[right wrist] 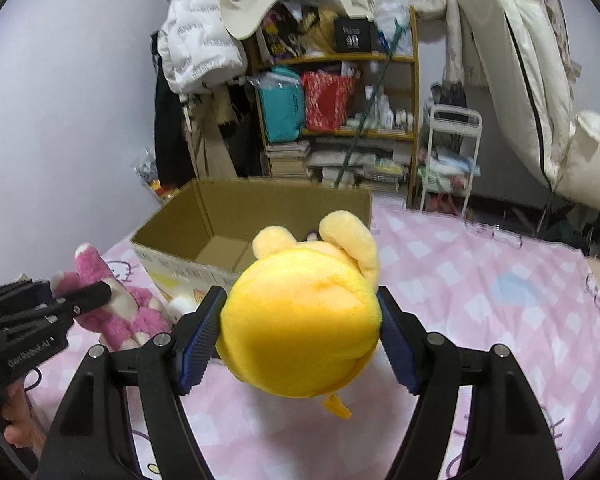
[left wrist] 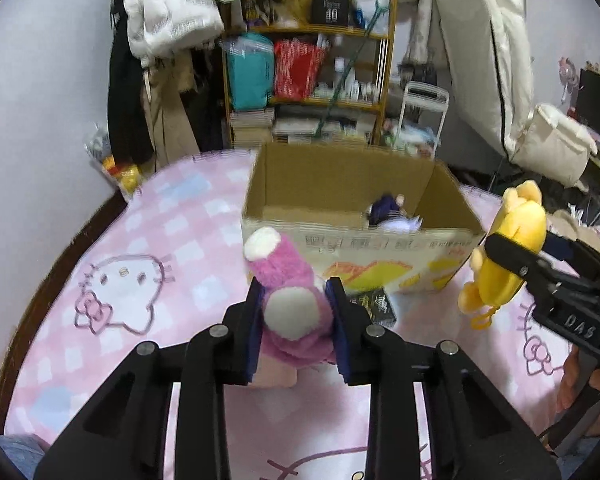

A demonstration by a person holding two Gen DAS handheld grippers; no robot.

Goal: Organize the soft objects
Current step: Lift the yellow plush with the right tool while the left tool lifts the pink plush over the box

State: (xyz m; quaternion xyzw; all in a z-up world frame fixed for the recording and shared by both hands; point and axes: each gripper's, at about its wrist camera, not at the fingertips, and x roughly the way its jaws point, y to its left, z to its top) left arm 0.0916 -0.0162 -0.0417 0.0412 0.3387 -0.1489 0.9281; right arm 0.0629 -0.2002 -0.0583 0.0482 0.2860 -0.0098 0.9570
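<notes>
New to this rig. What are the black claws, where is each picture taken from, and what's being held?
No robot arm here: a person carries a hand-held two-finger gripper in each hand, and each gripper has a fisheye camera looking along its fingers.

The left wrist view shows the left gripper shut on a pink plush toy. The right wrist view shows the right gripper, its blue pads pressed on a yellow plush toy. Each gripper also appears at the edge of the other's picture.

Both are over a bed with a pink checked cat-print blanket. An open cardboard box sits on it, with a small dark-clothed doll already inside.
</notes>
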